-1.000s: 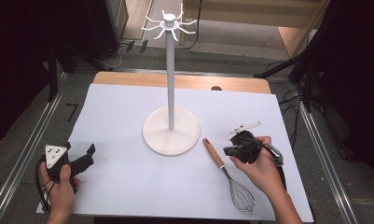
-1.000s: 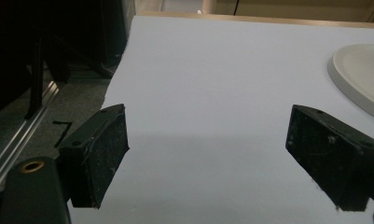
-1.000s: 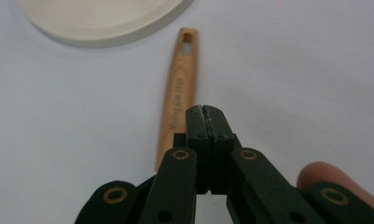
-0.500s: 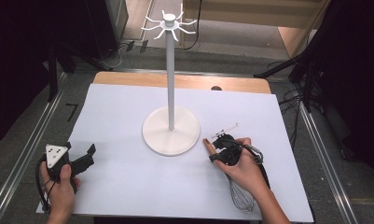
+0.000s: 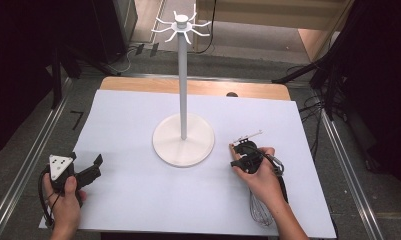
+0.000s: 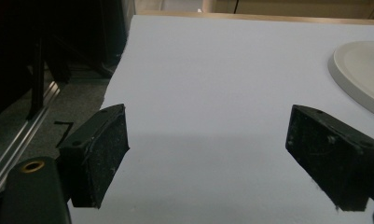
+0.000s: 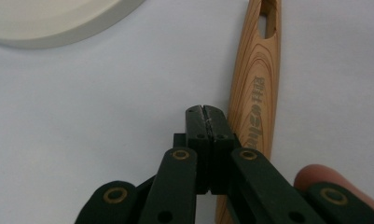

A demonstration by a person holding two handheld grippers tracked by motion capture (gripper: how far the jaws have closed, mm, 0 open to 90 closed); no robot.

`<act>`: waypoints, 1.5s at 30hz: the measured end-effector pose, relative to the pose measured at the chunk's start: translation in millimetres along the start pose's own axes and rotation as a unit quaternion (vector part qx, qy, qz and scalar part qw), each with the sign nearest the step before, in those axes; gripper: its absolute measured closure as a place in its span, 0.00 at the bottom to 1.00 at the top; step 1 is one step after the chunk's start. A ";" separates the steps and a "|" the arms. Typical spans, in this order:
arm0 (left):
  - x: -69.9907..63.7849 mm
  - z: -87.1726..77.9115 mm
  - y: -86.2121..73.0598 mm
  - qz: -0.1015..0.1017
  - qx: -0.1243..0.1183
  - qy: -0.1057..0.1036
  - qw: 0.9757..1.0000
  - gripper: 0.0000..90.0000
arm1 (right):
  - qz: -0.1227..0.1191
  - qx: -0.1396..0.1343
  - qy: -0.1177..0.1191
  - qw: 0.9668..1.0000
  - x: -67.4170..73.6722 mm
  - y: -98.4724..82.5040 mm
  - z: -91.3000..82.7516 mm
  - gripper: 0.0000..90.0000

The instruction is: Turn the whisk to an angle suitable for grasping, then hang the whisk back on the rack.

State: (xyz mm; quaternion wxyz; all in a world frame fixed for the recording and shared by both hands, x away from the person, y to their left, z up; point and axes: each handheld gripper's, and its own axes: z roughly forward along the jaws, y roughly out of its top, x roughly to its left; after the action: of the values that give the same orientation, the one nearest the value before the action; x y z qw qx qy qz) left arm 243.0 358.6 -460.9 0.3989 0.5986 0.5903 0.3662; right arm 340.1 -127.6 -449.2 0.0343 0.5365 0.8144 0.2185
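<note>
A white stand (image 5: pixel 183 140) with a round base, a tall pole and several hooks at its top rises from the middle of the white sheet. A whisk (image 5: pixel 260 212) lies at the front right, its wire end showing under the person's right forearm. In the right gripper view its wooden handle (image 7: pixel 257 79) lies flat just to the right of my right gripper (image 7: pixel 206 112), whose jaws are shut with nothing between them. That same gripper (image 5: pixel 239 149) sits low over the sheet beside the stand's base. My left gripper (image 5: pixel 84 158) rests at the front left, open and empty (image 6: pixel 208 149).
The white sheet (image 5: pixel 138 200) covers most of the table, and a strip of wooden tabletop (image 5: pixel 198 87) shows at the back. Metal rails (image 5: pixel 33 165) run along both sides. The stand's base edge (image 6: pixel 362 70) lies to the right of the left gripper.
The right hand has moved left and down over the whisk's handle, with its gripper now beside the handle's end. The left hand has stayed put.
</note>
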 end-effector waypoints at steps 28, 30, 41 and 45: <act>-0.5 0.6 0.1 0.005 0.002 -0.001 1.000 0.16 | 0.060 -0.041 -0.059 0.996 -41.3 -26.5 -36.1 0.77; -0.6 0.6 0.1 0.005 0.002 -0.001 1.000 0.16 | 0.069 -0.037 -0.057 0.995 -45.1 -29.5 -36.7 0.71; -0.8 0.5 -0.1 0.006 0.001 -0.001 1.000 0.16 | 0.104 0.011 -0.039 0.994 -48.6 -34.2 -40.8 0.61; -0.7 0.6 0.1 0.006 0.002 -0.002 1.000 0.16 | 0.111 0.033 -0.031 0.993 -49.0 -38.0 -41.0 0.64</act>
State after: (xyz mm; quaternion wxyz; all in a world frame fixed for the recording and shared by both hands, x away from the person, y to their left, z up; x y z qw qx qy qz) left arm 243.6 357.9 -461.1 0.3966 0.6034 0.5868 0.3665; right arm 316.2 -196.7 -435.9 0.0173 0.6310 0.7550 0.1775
